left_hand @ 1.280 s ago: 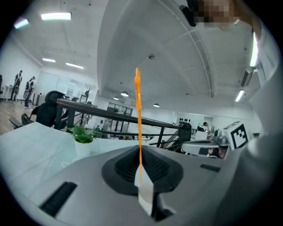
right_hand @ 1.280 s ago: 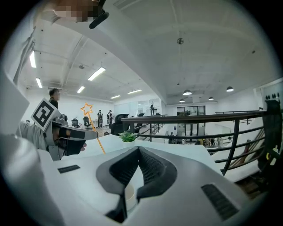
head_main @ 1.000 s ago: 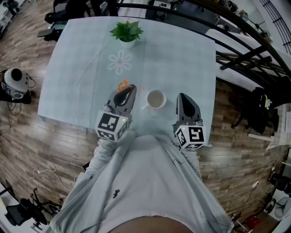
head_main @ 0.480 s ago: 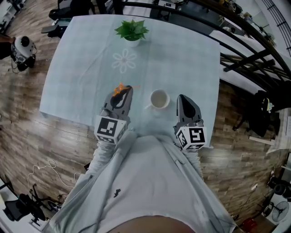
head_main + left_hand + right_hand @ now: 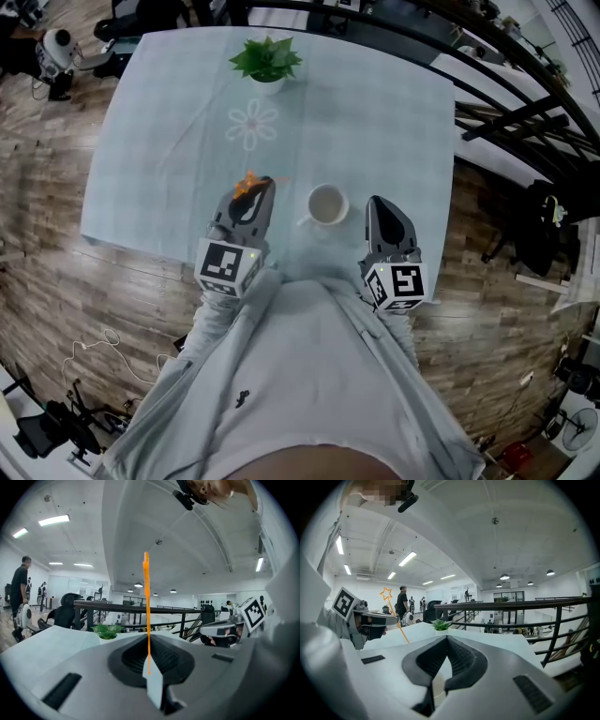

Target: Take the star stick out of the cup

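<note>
Counts:
- 1 counter (image 5: 375,112), cloth-covered.
- On it: 1 cup (image 5: 324,203), white; 1 potted plant (image 5: 266,61); 1 flower print (image 5: 251,125) in the cloth.
- 1 star stick (image 5: 250,179), orange, with a single star at its top end.
- 2 tools: left tool (image 5: 262,185), right tool (image 5: 376,202).
- 2 marker cubes, one per tool: left cube (image 5: 226,265), right cube (image 5: 399,283).
- Background people: 1 standing figure (image 5: 21,590), clear in the left gripper view. Farther ones are too small to count.
</note>
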Demonstrator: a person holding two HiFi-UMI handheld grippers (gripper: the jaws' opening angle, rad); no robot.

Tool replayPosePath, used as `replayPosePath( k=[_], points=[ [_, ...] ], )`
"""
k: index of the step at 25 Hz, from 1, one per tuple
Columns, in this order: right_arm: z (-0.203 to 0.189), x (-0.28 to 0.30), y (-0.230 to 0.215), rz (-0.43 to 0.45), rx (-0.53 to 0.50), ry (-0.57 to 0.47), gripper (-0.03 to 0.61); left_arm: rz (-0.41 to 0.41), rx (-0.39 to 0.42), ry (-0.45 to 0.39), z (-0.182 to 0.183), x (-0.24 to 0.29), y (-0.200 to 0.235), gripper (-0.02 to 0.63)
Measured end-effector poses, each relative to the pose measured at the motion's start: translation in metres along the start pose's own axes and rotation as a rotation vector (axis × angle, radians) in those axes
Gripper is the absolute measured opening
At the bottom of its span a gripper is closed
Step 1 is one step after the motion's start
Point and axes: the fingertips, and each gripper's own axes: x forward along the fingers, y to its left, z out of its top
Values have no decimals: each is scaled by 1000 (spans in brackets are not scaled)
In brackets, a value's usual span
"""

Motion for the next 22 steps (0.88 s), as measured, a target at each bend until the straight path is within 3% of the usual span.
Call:
replayPosePath(
  k=[22],
  points=[
    [-4, 9, -9, -30, 14, 15, 15, -43, -24, 28, -9, 18, -1, 28]
  ],
)
